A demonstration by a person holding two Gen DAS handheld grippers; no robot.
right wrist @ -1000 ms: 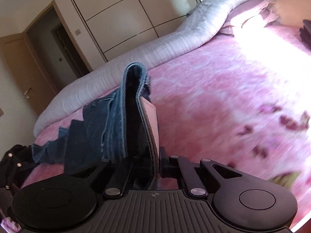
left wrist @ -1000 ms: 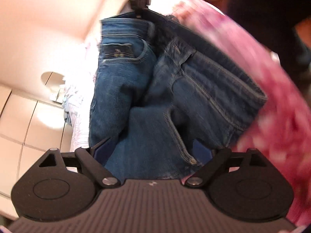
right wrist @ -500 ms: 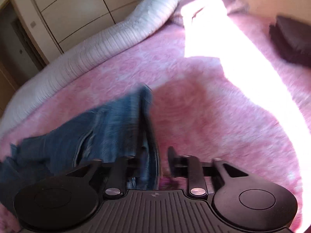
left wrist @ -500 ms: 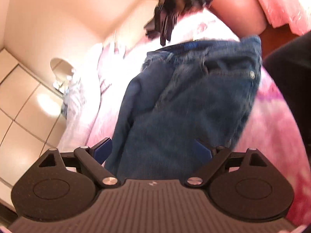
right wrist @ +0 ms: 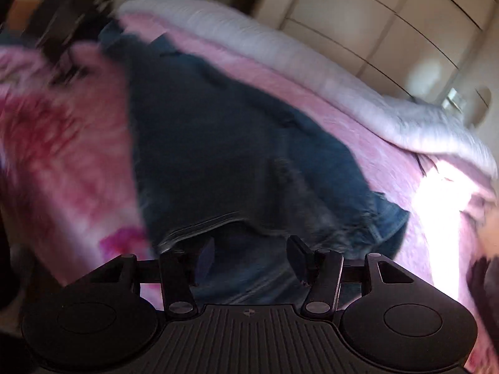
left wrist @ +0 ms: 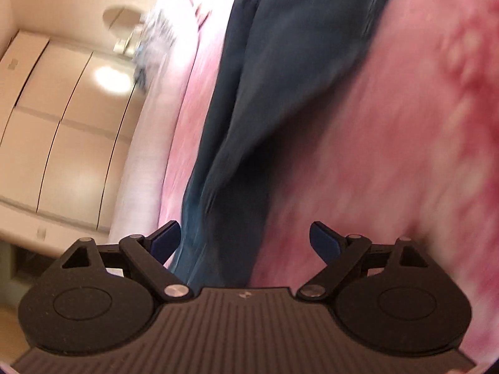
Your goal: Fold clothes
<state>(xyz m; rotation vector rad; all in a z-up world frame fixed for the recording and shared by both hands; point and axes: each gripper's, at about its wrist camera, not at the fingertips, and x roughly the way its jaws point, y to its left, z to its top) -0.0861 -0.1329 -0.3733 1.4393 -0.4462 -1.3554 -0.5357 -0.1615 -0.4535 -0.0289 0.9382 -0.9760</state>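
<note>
Left wrist view: the left gripper (left wrist: 244,238), jaws wide and closing slightly on nothing, hovers over the jeans (left wrist: 280,71) lying along the bed (left wrist: 389,155) toward its quilted far edge. Right wrist view: the right gripper (right wrist: 251,257), jaws opening above denim without pinching it, should clear the cloth before smoothing the fold flat.

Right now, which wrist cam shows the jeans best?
Right wrist: the jeans spread across the pink bedspread, with hem and far end visible, though blurred. Left wrist shows only a narrow, blurred dark strip of the jeans, cut off at the top.
</note>
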